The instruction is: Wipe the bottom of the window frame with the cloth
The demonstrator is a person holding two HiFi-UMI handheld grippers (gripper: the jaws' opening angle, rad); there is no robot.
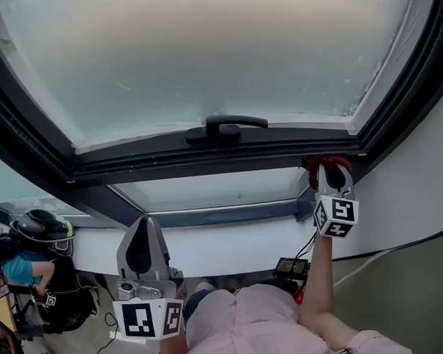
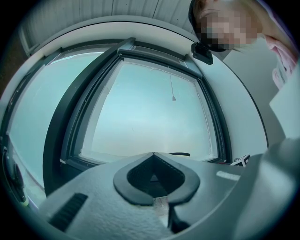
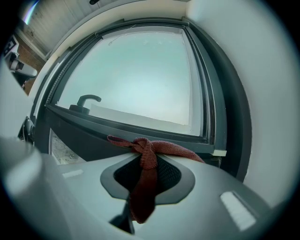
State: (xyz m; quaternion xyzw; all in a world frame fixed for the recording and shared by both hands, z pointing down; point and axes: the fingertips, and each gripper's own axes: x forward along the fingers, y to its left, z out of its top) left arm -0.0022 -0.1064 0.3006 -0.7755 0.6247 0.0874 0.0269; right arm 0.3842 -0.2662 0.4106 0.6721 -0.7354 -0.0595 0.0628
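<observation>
A dark red cloth is pinched in my right gripper, which is shut on it. In the head view that gripper is raised to the right end of the window's dark bottom frame, with the cloth bunched against the frame near the corner. The bottom frame runs just beyond the cloth in the right gripper view. My left gripper hangs low at the left, below the sill, shut with nothing in it. Its closed jaws point at the frosted pane.
A black window handle sits on the sash's lower rail, left of the cloth. A white sill runs under the frame. A white wall bounds the window on the right. A person in a helmet is at the lower left.
</observation>
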